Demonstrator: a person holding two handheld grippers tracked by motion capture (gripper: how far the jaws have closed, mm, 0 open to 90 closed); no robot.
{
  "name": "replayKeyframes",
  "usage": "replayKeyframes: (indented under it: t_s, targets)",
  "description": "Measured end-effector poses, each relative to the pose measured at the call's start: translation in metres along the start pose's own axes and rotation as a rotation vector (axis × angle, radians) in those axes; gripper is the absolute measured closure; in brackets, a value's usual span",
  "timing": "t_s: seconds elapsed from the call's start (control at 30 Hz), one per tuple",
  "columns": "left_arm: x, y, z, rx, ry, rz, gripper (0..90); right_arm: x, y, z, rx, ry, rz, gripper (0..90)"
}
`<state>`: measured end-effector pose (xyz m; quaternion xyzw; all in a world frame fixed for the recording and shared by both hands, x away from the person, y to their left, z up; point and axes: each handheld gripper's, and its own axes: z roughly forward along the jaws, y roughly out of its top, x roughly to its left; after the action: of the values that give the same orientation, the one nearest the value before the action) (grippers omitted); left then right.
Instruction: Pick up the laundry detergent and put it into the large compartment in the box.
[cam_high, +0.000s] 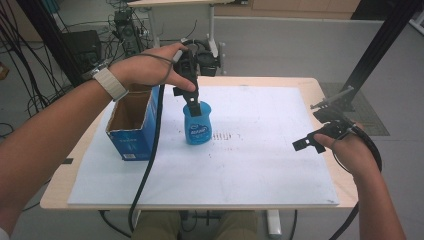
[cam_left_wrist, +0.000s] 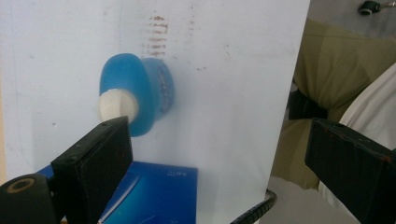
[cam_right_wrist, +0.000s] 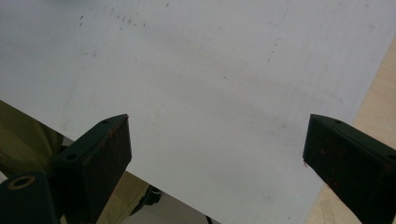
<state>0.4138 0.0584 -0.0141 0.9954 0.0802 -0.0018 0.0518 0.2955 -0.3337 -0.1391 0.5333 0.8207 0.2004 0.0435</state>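
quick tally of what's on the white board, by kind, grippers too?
Blue bottle with white cap: 1
Open blue cardboard box: 1
Grippers, jaws apart: 2, left gripper above the bottle, right gripper over the board's right edge
Total: 4

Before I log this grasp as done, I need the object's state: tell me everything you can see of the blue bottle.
The blue bottle is translucent blue plastic, squat and wider at its base, with a white cap and a printed label on its front. It stands upright on the white board, just right of the open blue carton but apart from it. The left claw hangs above its top with jaws open in the left gripper view; whether a jaw touches the cap cannot be told.
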Motion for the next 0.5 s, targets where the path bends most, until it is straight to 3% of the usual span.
replayKeyframes:
  t_s: [0.2,0.5]
  targets:
    - [0.008,0.004,0.004,0.014,0.012,-0.047,6.8,-0.002,-0.001,0.001,0.003,0.0,0.007,7.6]
    - [0.017,0.013,0.011,0.039,0.013,-0.072,6.6,-0.004,0.002,0.004,0.007,0.009,0.003,7.6]
